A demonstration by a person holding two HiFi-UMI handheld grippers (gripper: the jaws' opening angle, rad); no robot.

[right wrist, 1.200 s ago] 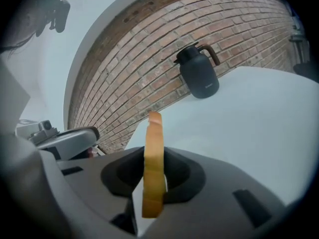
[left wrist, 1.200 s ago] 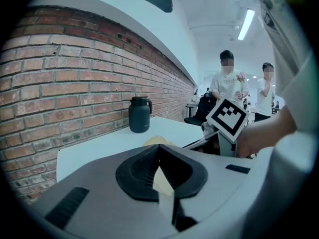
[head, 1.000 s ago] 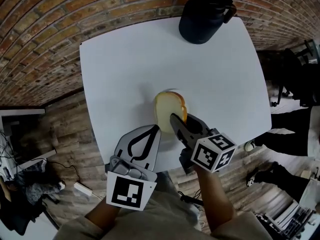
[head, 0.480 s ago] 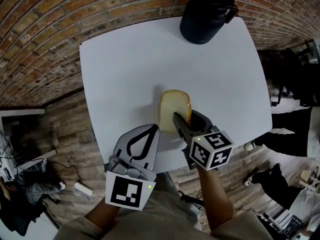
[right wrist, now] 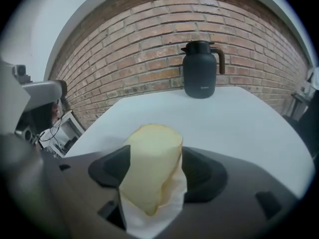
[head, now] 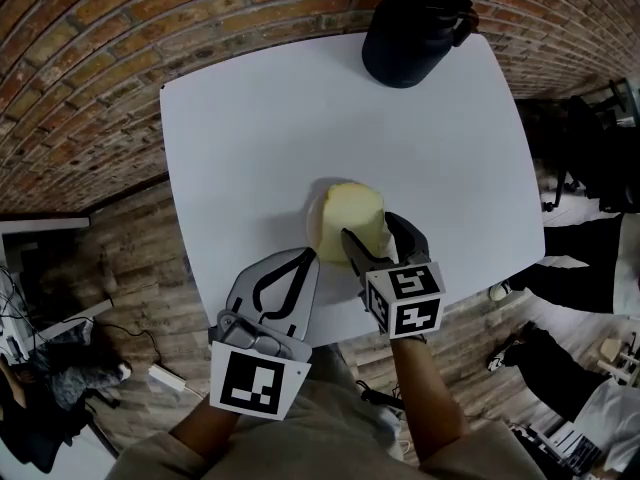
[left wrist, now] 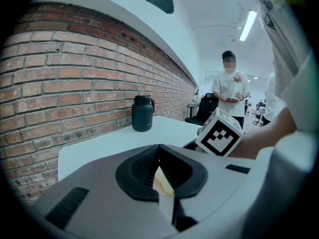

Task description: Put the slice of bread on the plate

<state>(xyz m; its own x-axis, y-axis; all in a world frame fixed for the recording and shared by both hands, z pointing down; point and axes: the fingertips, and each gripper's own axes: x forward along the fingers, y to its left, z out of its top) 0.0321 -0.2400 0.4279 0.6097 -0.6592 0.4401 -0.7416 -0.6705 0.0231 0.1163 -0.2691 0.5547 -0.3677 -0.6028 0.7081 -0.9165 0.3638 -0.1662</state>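
The pale slice of bread point(head: 350, 220) lies tilted, face up, near the table's front edge, on a white plate point(head: 313, 230) that barely stands out from the white table point(head: 260, 118). My right gripper point(head: 372, 230) straddles the slice and its jaws are opening. In the right gripper view the bread point(right wrist: 152, 163) stands between the dark pads point(right wrist: 110, 167) with a gap on each side, and a strip of white shows under it. My left gripper point(head: 308, 258) rests just left of the bread with its tips together and nothing held. Through its jaws point(left wrist: 159, 148) a sliver of bread point(left wrist: 162, 182) shows.
A black jug point(head: 410, 33) stands at the table's far right corner, also seen as the jug point(right wrist: 202, 68) against the brick wall point(right wrist: 124, 59). The table's front edge point(head: 300, 333) runs right under both grippers. A person point(left wrist: 229, 91) stands beyond the table.
The bread has tipped from standing on edge to lying flatter, face up. The right gripper rolled, sank a little and spread its jaws. The left gripper stayed still.
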